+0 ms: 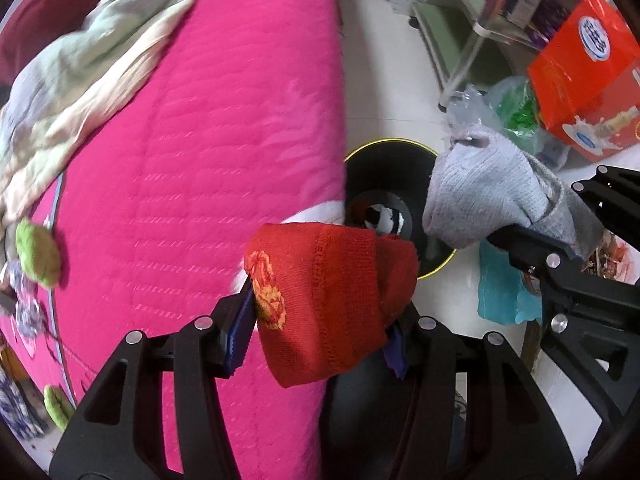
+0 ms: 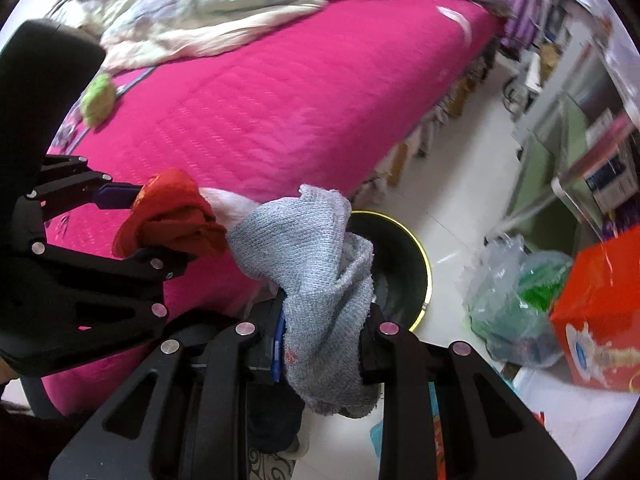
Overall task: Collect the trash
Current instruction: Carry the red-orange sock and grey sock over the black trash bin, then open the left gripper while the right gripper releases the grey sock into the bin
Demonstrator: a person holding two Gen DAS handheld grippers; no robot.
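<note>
Jaws of both grippers are pinching cloth. Left gripper (image 1: 320, 324) has its two fingers pressed onto a red sock (image 1: 328, 304) with a yellow-orange embroidered patch on its left side; the sock bulges out between the blue-padded fingertips (image 1: 239, 338) and hides the gap. Right gripper (image 2: 320, 344) clamps a gray knitted sock (image 2: 320, 280), bunched, its cuff standing up above the fingers and its lower part hanging down below them.

Both socks are held in the air near the bed's floor-side edge, over or just beside a black waste bin (image 1: 394, 168) with a yellow rim. From the left wrist, the red sock overlaps the bin's near rim and the gray sock (image 1: 492, 184) covers its right rim. From the right wrist, the gray sock sits in front of the bin (image 2: 404, 276), with the red sock (image 2: 172, 216) just to its left, almost touching; contact cannot be confirmed. Something black-and-white lies in the bin's bottom (image 1: 382, 216); too small to identify.

Bin stands on a pale tiled floor (image 2: 452, 216), close against the bed. Bed carries a bright pink quilted cover (image 1: 208, 128) with a crumpled pale green-and-white blanket (image 1: 80, 76) toward its far end. On the floor beyond the bin: clear plastic bags (image 2: 508, 300) with green contents, touching a red-orange carton (image 2: 600, 312).
</note>
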